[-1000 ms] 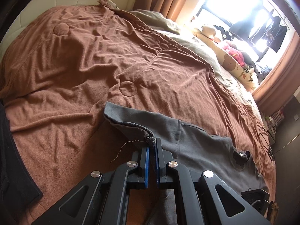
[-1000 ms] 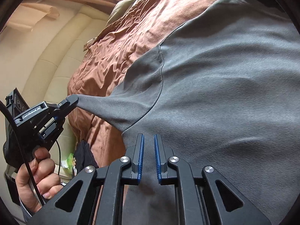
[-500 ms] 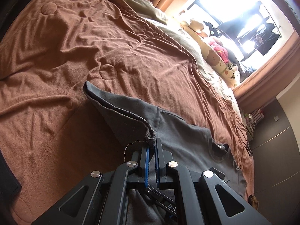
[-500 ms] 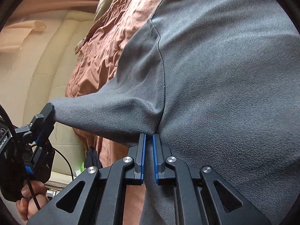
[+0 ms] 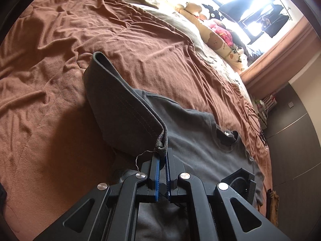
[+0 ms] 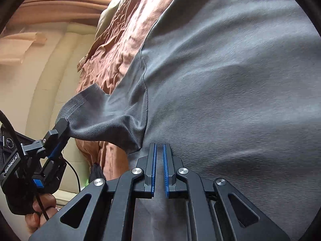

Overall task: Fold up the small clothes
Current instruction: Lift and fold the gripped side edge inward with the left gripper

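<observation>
**Sleeve lifted in my left gripper, right gripper low over the shirt body**

The brown blanket (image 5: 140,46) covers the bed, rumpled all over, and runs up toward a row of plush toys (image 5: 218,40) under the bright window. On it lies the grey T-shirt (image 5: 196,132), its body spread flat, with the collar toward the far side in my left wrist view. In my right wrist view the same shirt (image 6: 230,84) fills most of the frame, the blanket (image 6: 124,30) showing beside it and the cream padded headboard (image 6: 54,66) beyond.

My left gripper (image 5: 162,160) is clamped on the hem of the sleeve (image 5: 124,108): the blue pads are drawn nearly together with a bunched bit of grey cloth pinched at their tips. The sleeve is raised off the blanket and stands as a taut flap slanting away from me, its stitched hem on top, and a loose thread (image 5: 140,156) curls from the pinched spot. From the right side I can see that gripper (image 6: 58,136) out to my left, held up with its tips pointing at the cloth, my hand (image 6: 40,210) wrapped round the handle below and a black cable trailing from it.

My right gripper (image 6: 158,168) sits low over the shirt body, just beside the armpit seam (image 6: 144,92), pointing along the cloth. Its jaws are a narrow slot apart with grey fabric showing in the slot; I cannot tell whether they grip it.
</observation>
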Available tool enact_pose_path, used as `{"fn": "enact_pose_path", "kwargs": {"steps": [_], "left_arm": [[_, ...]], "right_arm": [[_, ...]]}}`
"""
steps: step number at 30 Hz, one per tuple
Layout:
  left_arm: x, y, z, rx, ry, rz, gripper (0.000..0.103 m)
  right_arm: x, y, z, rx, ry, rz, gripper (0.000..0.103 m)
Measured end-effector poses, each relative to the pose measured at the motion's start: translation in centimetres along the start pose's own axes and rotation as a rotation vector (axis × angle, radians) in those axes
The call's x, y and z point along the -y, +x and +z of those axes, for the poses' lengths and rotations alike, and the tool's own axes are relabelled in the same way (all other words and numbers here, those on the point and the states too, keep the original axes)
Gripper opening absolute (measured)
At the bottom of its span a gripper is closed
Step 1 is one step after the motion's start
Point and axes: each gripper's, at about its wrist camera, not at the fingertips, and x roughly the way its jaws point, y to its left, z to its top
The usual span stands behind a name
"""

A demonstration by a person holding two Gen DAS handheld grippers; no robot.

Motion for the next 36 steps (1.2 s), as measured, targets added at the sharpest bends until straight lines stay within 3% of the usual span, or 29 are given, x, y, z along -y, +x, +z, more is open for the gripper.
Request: {"fn": "enact_pose_path", "kwargs": {"steps": [7, 11, 12, 15, 16, 17, 18, 19, 22, 25, 30, 36], "left_arm": [[2.7, 2.1, -2.2, -0.072, 0.041, -0.037, 0.005], [3.6, 3.8, -3.8, -0.166, 0.064, -0.06, 0.005], [3.6, 4.1, -4.0, -0.183, 0.068, -0.055, 0.005], [3.3, 4.0, -4.1, -0.181, 0.049, -0.035, 0.01], [3.0, 3.9, -4.0, -0.173, 0.036, -0.037, 0.018], [2.7, 3.6, -3.8, -0.16, 0.023, -0.035, 0.03], [2.4, 3.3, -3.6, -0.145, 0.012, -0.025, 0.035], [2.1, 2.9, -3.4, -0.13, 0.006, -0.021, 0.041], [1.5, 1.7, -2.9, -0.089, 0.001, -0.036, 0.043], [0.7, 1.1, -2.6, -0.059, 0.004, 0.052, 0.043], [-1.3, 2.1, -2.7, -0.078, -0.002, 0.166, 0.043], [-2.9, 3.3, -3.0, -0.083, -0.008, 0.216, 0.043]], "right_arm": [[1.0, -4.3, -0.1, 0.068, 0.019, -0.036, 0.004], [1.7, -5.5, -0.3, 0.08, 0.042, -0.029, 0.006], [1.7, -5.4, -0.4, 0.071, 0.046, -0.017, 0.011], [2.1, -5.6, -0.1, 0.072, 0.066, 0.034, 0.046], [2.0, -5.8, 0.0, 0.082, 0.069, 0.066, 0.055], [1.8, -5.8, 0.1, 0.086, 0.067, 0.089, 0.058], [1.5, -5.7, 0.3, 0.084, 0.061, 0.095, 0.062], [1.1, -5.5, 0.5, 0.08, 0.054, 0.099, 0.062], [0.6, -4.5, 1.3, 0.061, 0.055, 0.122, 0.062], [0.6, -3.1, 2.4, 0.045, 0.066, 0.111, 0.062], [-0.1, -1.9, 4.5, 0.024, 0.017, 0.083, 0.062], [-0.9, 0.3, 6.8, -0.016, -0.048, 0.045, 0.062]]}}
